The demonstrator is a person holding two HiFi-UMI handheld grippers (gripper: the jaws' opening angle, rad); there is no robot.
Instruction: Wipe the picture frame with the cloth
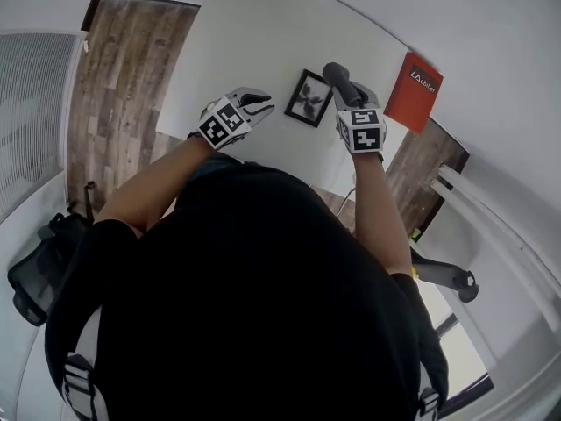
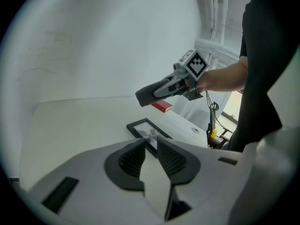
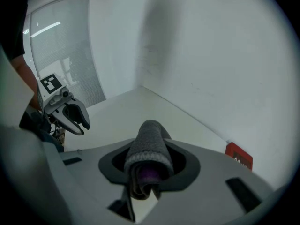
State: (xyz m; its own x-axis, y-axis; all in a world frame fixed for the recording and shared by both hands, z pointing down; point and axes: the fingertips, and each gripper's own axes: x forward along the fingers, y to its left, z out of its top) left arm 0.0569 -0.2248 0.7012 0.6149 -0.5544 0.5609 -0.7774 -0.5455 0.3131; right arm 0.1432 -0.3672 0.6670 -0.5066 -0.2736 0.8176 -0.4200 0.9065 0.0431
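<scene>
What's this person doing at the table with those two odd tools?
A person seems about to wipe a picture frame lying on the white table. The right gripper holds a rolled grey cloth in the air above the frame, not touching it. The left gripper hovers nearby, fingers apart and empty.

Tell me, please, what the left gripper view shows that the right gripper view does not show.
Only the left gripper view shows the picture frame, lying flat on the white table. Only the right gripper view shows the left gripper, open and empty, and a ribbed panel behind it. Both show that table, the red book near the wall, and the grey cloth clamped in the right gripper.
</scene>
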